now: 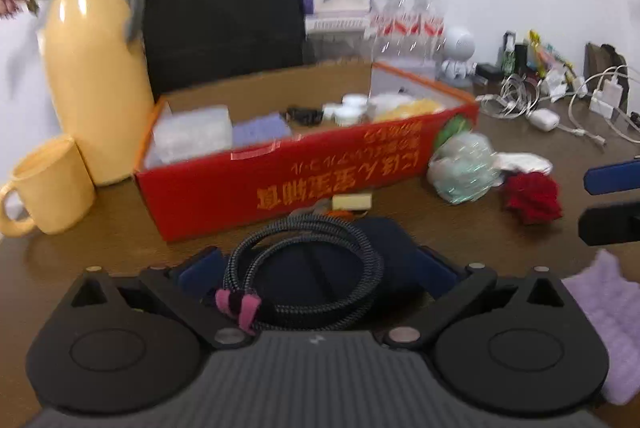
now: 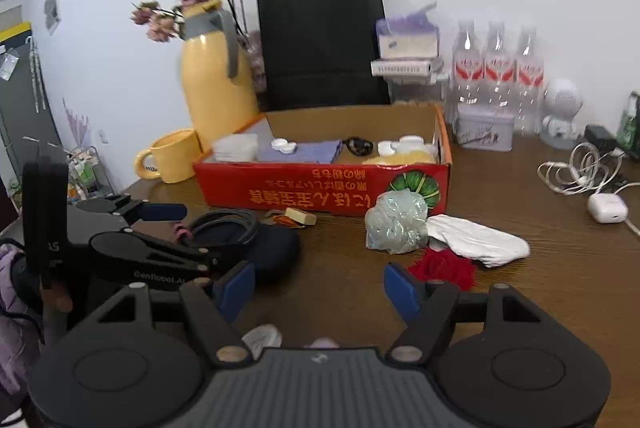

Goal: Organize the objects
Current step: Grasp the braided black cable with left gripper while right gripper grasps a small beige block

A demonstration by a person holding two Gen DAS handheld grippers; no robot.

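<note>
Braided cable [image 1: 304,276], coiled on a dark pouch [image 1: 384,260], sits between the spread left claw [image 1: 316,268], not yet pinched. Next move, I judge: close on them and lift into the red box [image 1: 320,184]. Right claw [image 2: 320,288] is spread, empty. Counted: three bottles [image 2: 498,68], one mug [image 2: 172,156].

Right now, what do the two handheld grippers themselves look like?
Both match: the right gripper and left gripper have matte black bodies with round discs either side, black linkage arms with silver pivot pins, a ribbed grey centre housing and blue finger pads. The left one carries white lettering on its side.
</note>
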